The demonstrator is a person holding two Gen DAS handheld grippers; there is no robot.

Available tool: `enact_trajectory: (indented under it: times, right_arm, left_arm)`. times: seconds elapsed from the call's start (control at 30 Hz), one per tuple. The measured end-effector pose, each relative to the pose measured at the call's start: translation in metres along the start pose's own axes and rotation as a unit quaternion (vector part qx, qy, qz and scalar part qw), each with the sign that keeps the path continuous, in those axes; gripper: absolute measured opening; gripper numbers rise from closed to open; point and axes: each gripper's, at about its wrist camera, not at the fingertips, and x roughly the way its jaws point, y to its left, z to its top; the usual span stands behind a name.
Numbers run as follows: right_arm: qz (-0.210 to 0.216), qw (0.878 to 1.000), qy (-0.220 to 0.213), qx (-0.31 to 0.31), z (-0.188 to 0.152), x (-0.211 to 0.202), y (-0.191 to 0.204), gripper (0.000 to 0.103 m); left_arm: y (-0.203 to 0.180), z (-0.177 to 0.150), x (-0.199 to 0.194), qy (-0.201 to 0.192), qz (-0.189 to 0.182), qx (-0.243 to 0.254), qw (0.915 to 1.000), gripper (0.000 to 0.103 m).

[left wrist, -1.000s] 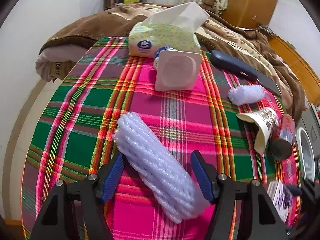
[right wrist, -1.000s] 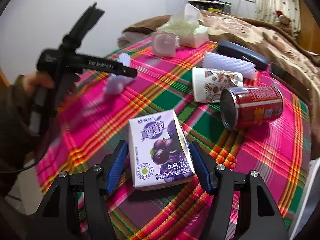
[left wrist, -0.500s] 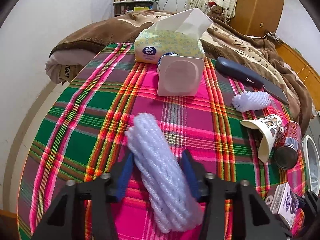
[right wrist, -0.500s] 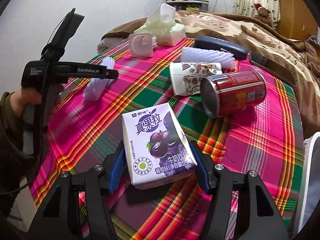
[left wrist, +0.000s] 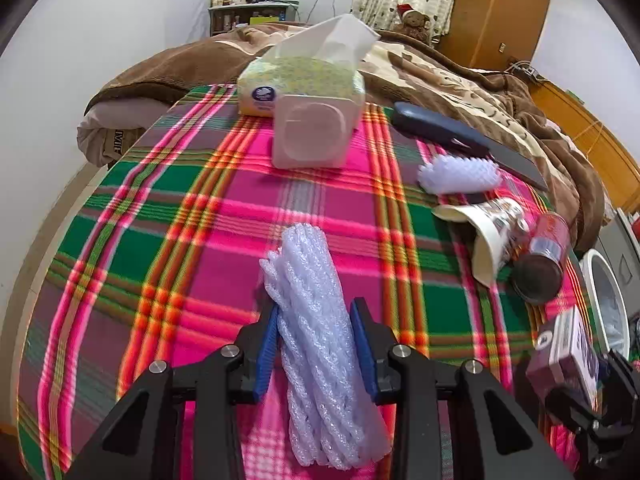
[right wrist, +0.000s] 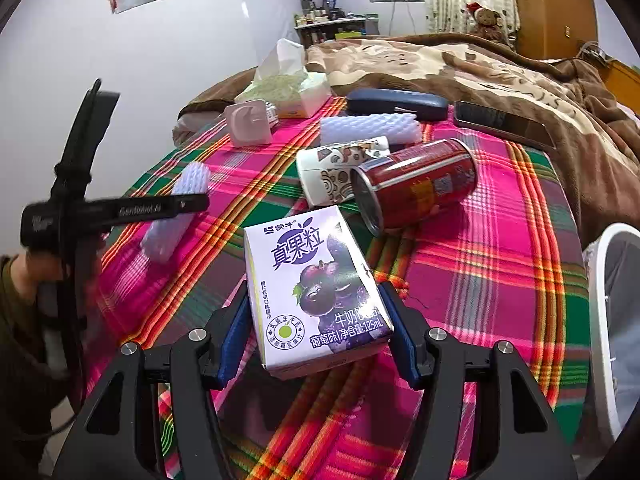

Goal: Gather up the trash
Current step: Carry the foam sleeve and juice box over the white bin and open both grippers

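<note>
Left hand-held gripper [left wrist: 316, 340] newly around foam net [left wrist: 320, 352]

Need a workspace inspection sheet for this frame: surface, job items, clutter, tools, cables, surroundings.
Surface: plaid cloth, pink, green and orange, over a table.
Job's things: foam net sleeve between the left tool's pads; purple milk carton between the right tool's pads; paper cup and red can lying on their sides, touching; second foam net behind the cup.
Clutter: tissue pack, white square box, dark case.
Tools: left tool has just been closing, pads pressing the sleeve; right tool closed on the carton.
Cables: nothing seen on the cloth.
Surroundings: brown blanket, white bin rim.
</note>
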Motion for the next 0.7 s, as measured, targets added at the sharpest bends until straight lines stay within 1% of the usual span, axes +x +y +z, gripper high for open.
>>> enact_trajectory:
  times: [0.2, 0.33, 0.37, 0.43, 0.5, 0.57, 0.6, 0.63, 0.67, 0.7]
  right_arm:
    - [-0.005, 1.000, -0.013, 0.022, -0.002, -0.009, -0.007, 0.062]
    - [-0.011, 0.999, -0.018, 0.034, -0.005, -0.014, -0.012, 0.062]
    - [-0.012, 0.999, -0.017, 0.036, -0.006, -0.014, -0.013, 0.062]
    - [-0.014, 0.999, -0.018, 0.038, -0.008, -0.016, -0.014, 0.062]
    - [-0.014, 0.999, -0.017, 0.040, -0.009, -0.017, -0.015, 0.062]
    - [-0.014, 0.999, -0.018, 0.042, -0.009, -0.018, -0.016, 0.062]
    - [-0.014, 0.999, -0.019, 0.043, -0.009, -0.019, -0.016, 0.062]
    - [-0.013, 0.999, -0.020, 0.044, -0.009, -0.019, -0.016, 0.062]
    - [-0.013, 0.999, -0.021, 0.044, -0.009, -0.020, -0.017, 0.062]
    - [-0.013, 0.999, -0.021, 0.045, -0.010, -0.021, -0.017, 0.062]
  left_arm:
    - [-0.015, -0.012, -0.008, 0.001, -0.017, 0.011, 0.9998, 0.036]
    - [-0.028, -0.021, -0.013, 0.003, -0.025, 0.027, 0.9993, 0.036]
    - [-0.031, -0.023, -0.013, 0.005, -0.025, 0.031, 0.9992, 0.036]
    - [-0.039, -0.031, -0.015, 0.000, -0.005, 0.051, 0.9987, 0.036]
    - [-0.039, -0.035, -0.017, -0.002, -0.005, 0.049, 0.9988, 0.037]
    - [-0.036, -0.035, -0.018, -0.002, -0.009, 0.037, 0.9993, 0.043]
    - [-0.034, -0.036, -0.019, -0.002, -0.003, 0.029, 0.9996, 0.046]
    - [-0.032, -0.037, -0.020, -0.004, 0.011, 0.024, 0.9996, 0.056]
    - [-0.031, -0.038, -0.020, -0.007, 0.021, 0.021, 0.9995, 0.062]
    - [-0.029, -0.041, -0.019, -0.007, 0.031, 0.017, 0.9994, 0.062]
